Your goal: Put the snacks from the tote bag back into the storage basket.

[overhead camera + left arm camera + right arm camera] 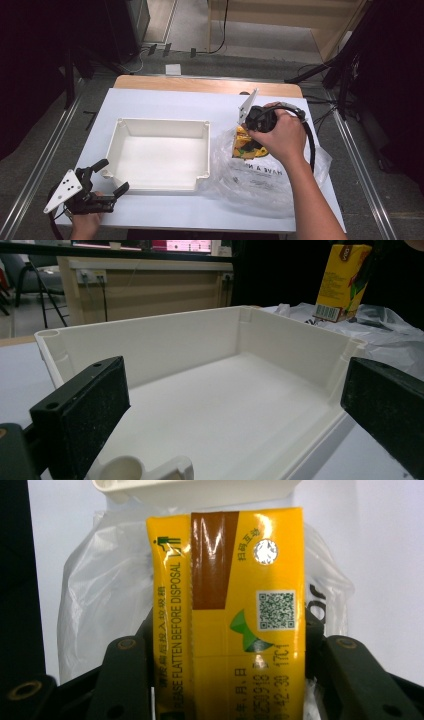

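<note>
The right gripper (246, 142) is clamping a yellow carton (243, 145) between its 2 jaws, holding it over the clear plastic bag (260, 175) that is lying on the white table (165, 102) just right of the tray (159, 156). In the high view the person's right hand (280, 136) is covering most of that gripper, so only a sliver of the carton is showing there, and its printing is too small to read.

The right gripper view is giving what the high view is missing: the carton (227, 615) seen end-on, with its foil straw hole, brown stripe, QR code and the words "PLEASE FLATTEN BEFORE DISPOSAL", and the 2 black jaws pressing on its sides. The carton's lower part is running off the bottom edge, and the bag (95, 595) behind it is mostly hidden, as is the tray (200, 490), which is cut off at the top.

The left gripper (106, 177) is sitting at the tray's near left corner with its jaws spread wide and nothing between them. Its own view is looking across the tray (220, 405), whose floor is bare, and is showing the carton (342, 280) from the side, upright above the bag (380, 332), with its top cut off by the frame. The left hand (85, 222) is partly cropped at the bottom of the high view.
</note>
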